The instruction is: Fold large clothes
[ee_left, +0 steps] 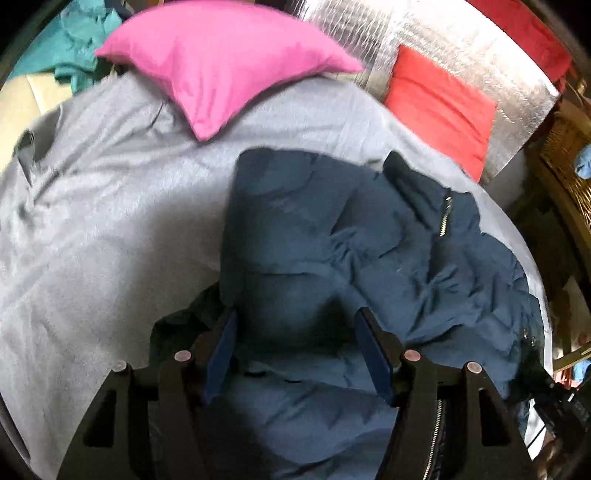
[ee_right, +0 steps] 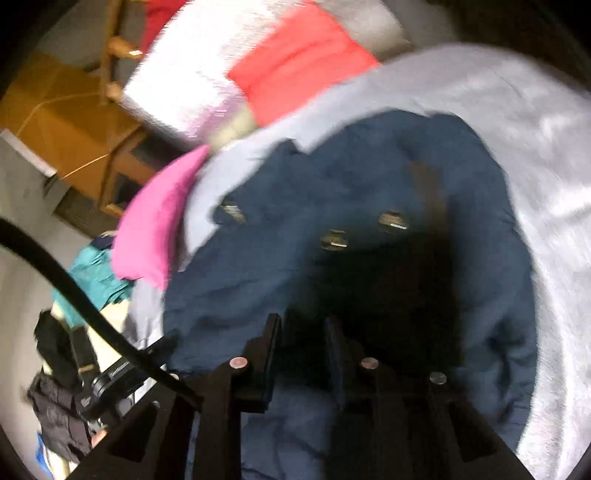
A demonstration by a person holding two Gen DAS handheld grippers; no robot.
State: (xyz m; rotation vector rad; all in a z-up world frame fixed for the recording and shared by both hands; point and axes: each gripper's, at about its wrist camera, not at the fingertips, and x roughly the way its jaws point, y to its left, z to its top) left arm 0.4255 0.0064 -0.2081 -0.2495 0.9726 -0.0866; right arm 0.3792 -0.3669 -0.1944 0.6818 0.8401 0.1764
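A grey bedsheet (ee_left: 110,229) covered the bed and filled most of both wrist views, lightly creased toward nine o'clock in the left view. At the head of the bed, toward twelve o'clock, a pink pillow (ee_left: 221,62) lay on the sheet, and a red pillow (ee_left: 439,103) leaned at one o'clock against a silvery quilted panel (ee_left: 406,33). Teal cloth (ee_left: 77,40) was bunched beyond the bed at eleven o'clock. A wicker basket (ee_left: 565,162) stood off the bed's edge at three o'clock, with something blue showing in it; what it was could not be told. In the blurred right view, a brown cardboard box (ee_right: 62,110) sat on the floor at ten o'clock; its contents could not be seen.

The navy padded jacket (ee_left: 332,258) lay spread on the sheet from the centre toward four o'clock, its zip showing near two o'clock. The left gripper (ee_left: 299,336) hung over the jacket's near end at six o'clock, its blue pads standing wide apart and released, jacket cloth between them but not pressed.

In the right view the jacket (ee_right: 295,206) filled the centre, three snap fasteners visible. The right gripper (ee_right: 306,343) sat at six o'clock with its fingers close together over the dark fabric; whether cloth was pinched between them could not be told.
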